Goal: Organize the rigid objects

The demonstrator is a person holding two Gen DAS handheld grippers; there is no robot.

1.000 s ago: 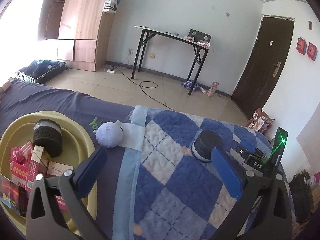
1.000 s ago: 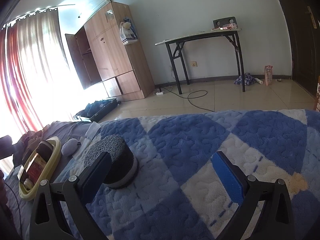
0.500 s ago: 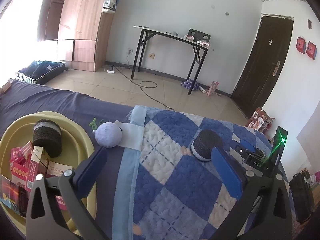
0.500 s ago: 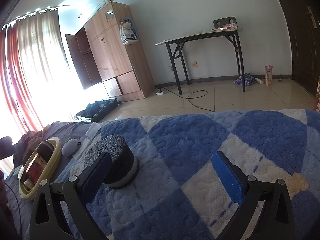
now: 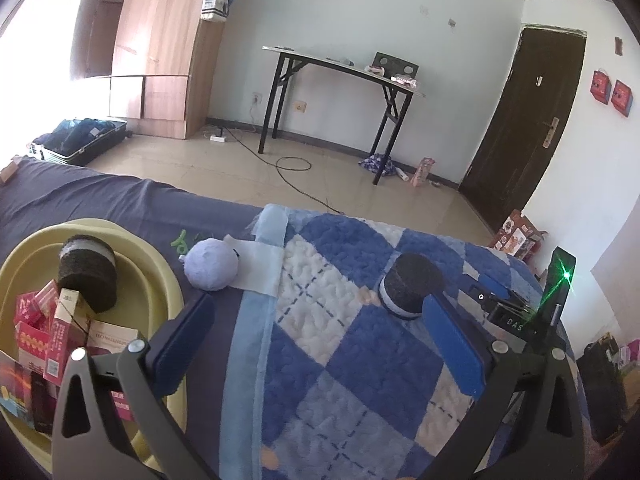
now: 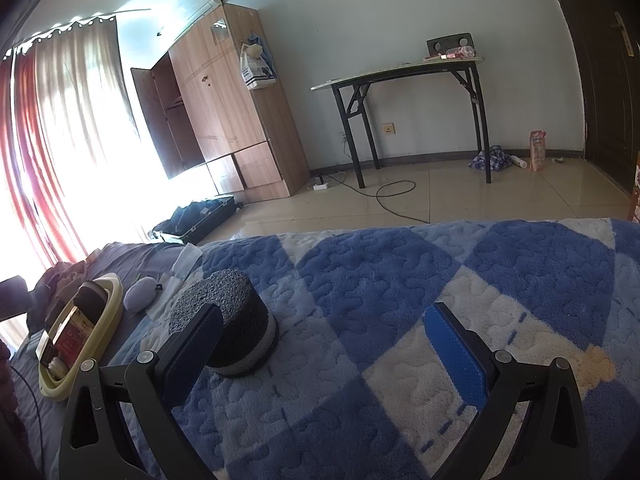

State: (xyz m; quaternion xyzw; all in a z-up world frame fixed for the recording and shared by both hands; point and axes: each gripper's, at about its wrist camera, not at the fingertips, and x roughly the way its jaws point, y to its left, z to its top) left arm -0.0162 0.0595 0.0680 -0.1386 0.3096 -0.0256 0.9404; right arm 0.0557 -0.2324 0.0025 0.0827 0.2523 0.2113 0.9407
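Nothing has shifted much since the earlier frames; both views hold almost the same framing. At lower left of the left wrist view, the yellow basin [image 5: 170, 280] holds boxes and one dark sponge puck [image 5: 89, 276]. Right of its rim lies a pale ball [image 5: 211, 265], near the quilt [image 5: 340, 360] edge. The left gripper [image 5: 320, 340] gapes wide over bare quilt. A second puck [image 6: 228, 328] stands just beside the right gripper [image 6: 320, 356], whose jaws are spread, empty.
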